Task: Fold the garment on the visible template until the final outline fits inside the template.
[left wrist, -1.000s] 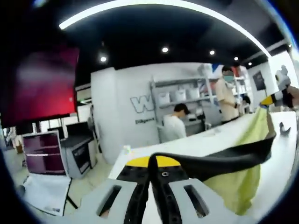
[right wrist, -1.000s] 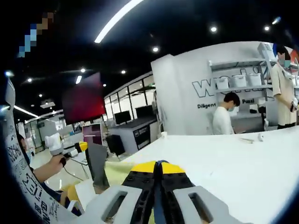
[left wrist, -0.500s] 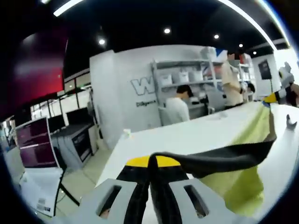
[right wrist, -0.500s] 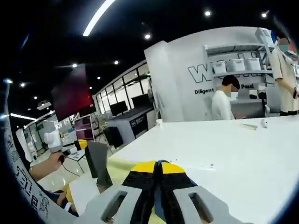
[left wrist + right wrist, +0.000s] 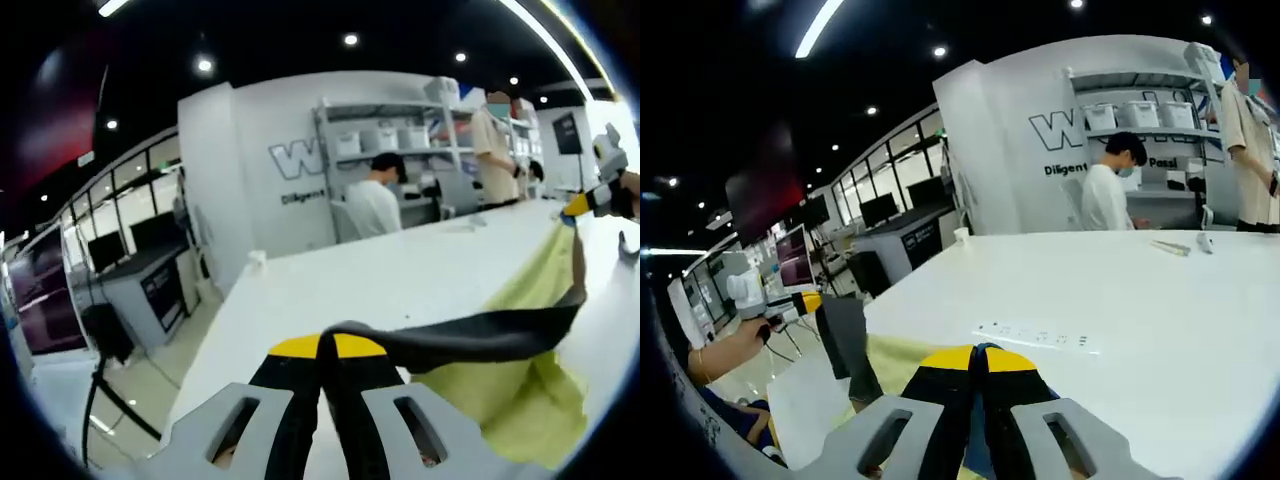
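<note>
Over the white table point(image 5: 1160, 300):
Garment point(image 5: 520, 370): soft yellow-green cloth with a black band, stretched in the air between your two grippers.
Left gripper point(image 5: 322, 350): your jaws are pinched together on the black band.
Right gripper point(image 5: 976, 358): your jaws are clamped on the yellow cloth edge.
Far side: two people stand by grey shelves point(image 5: 1145, 125).

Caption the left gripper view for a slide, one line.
Left gripper shut on the yellow-green garment's black trim, cloth stretched above the white table to the right gripper.
</note>
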